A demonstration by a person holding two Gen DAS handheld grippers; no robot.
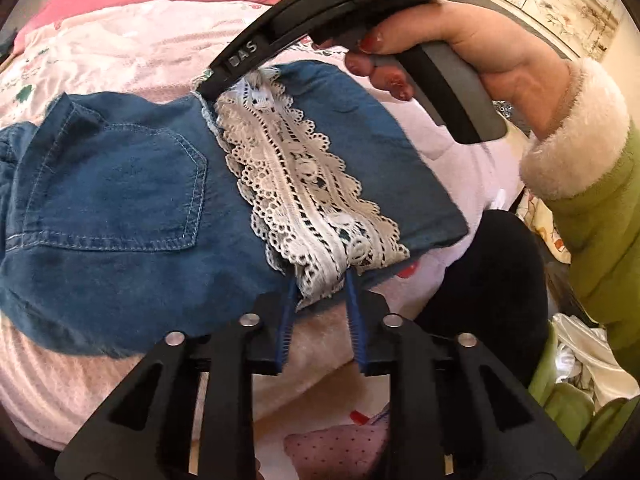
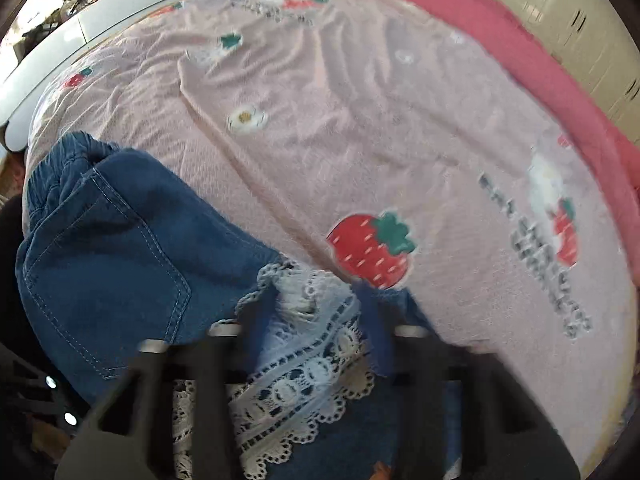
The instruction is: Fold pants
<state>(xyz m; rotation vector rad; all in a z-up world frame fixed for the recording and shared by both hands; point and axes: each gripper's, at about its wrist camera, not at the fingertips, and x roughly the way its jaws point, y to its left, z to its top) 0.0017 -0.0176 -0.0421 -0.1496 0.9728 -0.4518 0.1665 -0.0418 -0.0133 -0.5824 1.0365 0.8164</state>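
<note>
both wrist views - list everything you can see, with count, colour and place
denim pants: one, blue, folded on the bed, back pocket up
lace trim: white, in a band across the pants, ends at both hand-held grippers
bedspread: one, pale pink with strawberry and flower prints, under the pants
pink blanket: one, deeper pink, along the far edge of the bed
cabinets: cream, beyond the bed
left hand-held gripper: black with blue fingers, closed on the near end of the lace
right hand-held gripper: black, blurred, fingers around the far end of the lace
right hand: one, red nails, green sleeve with white fluffy cuff, holding the right handle
</note>
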